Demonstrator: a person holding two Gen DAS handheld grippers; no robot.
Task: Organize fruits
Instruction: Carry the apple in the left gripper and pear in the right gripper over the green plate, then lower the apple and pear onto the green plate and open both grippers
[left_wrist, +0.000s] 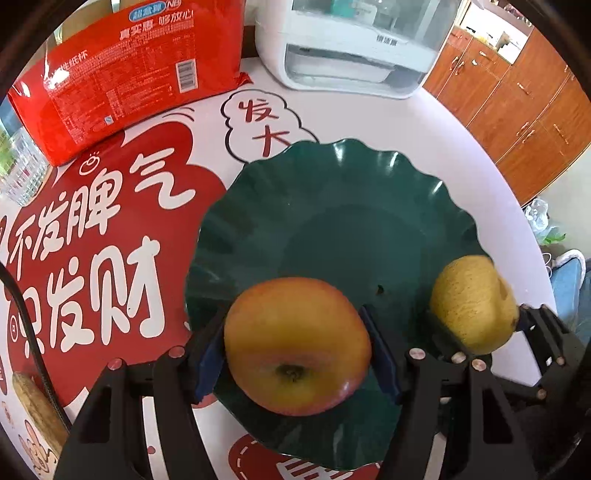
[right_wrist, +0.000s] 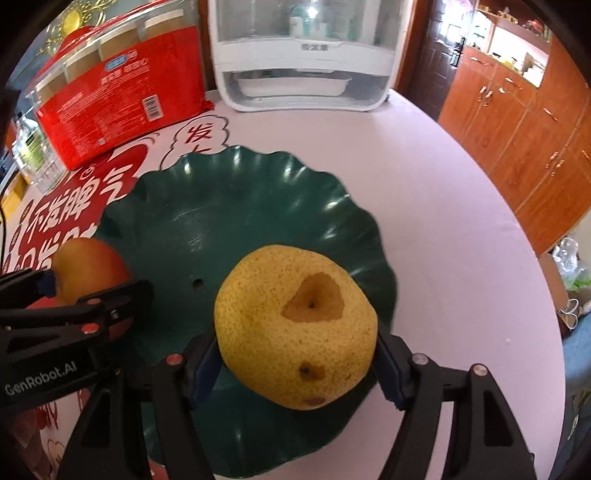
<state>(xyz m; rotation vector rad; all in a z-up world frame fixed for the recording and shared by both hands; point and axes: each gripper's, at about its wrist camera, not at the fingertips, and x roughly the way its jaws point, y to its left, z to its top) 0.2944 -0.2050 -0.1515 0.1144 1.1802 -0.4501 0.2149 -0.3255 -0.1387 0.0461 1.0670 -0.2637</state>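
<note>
A dark green scalloped plate (left_wrist: 332, 206) lies on the table; it also shows in the right wrist view (right_wrist: 221, 214). My left gripper (left_wrist: 295, 354) is shut on a red-orange apple (left_wrist: 295, 343) and holds it over the plate's near left edge. My right gripper (right_wrist: 295, 358) is shut on a yellow speckled pear (right_wrist: 291, 325) over the plate's near part. The pear (left_wrist: 472, 302) and the right gripper (left_wrist: 480, 332) show at the right of the left wrist view. The apple (right_wrist: 88, 273) and the left gripper (right_wrist: 88, 291) show at the left of the right wrist view.
A red pack of paper cups (left_wrist: 129, 70) lies at the back left, also in the right wrist view (right_wrist: 118, 99). A white appliance (left_wrist: 354, 48) stands at the back. The tablecloth (left_wrist: 110, 221) has red print. Wooden cabinets (right_wrist: 517, 129) stand beyond the table's right edge.
</note>
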